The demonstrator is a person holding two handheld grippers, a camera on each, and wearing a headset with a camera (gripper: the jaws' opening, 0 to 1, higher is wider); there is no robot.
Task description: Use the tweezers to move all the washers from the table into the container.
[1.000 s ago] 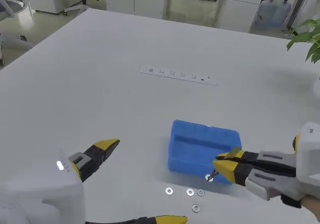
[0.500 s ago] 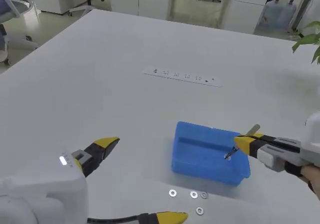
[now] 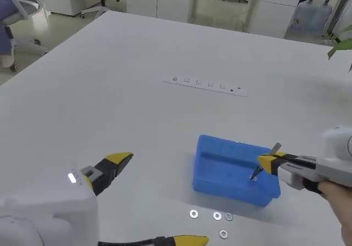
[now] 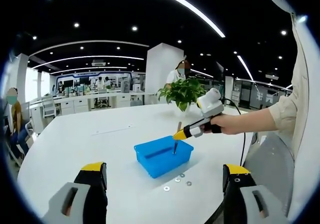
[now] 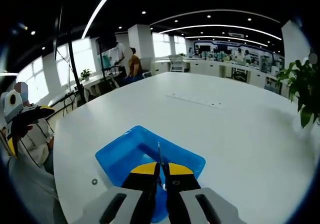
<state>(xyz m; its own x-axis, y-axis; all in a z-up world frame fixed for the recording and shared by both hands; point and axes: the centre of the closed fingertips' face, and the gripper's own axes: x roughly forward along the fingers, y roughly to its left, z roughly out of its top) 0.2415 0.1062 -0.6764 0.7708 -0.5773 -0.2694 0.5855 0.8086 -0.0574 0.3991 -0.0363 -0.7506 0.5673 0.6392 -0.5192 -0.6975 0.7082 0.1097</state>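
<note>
White tabletop runs wide and open from the blue container out to a flat socket strip and on to the far edges, where the floor and office chairs show. The container sits near the person's side, right of centre. Four washers lie loose on the tabletop just in front of its near wall, three in a row and one a little nearer the person.

The left tongs hang low at the near left with the yellow tips spread wide, holding nothing and well apart from the container.

The right tongs reach in from the right with the jaws drawn close together, clamped on the tweezers. The tweezers slant down, tips inside the container near its right end and butt end sticking up behind the yellow tips. In the right gripper view the tweezers run straight ahead over the blue floor of the container.

Whether the tweezer tips carry a washer, or whether any lies in the container, cannot be told.
</note>
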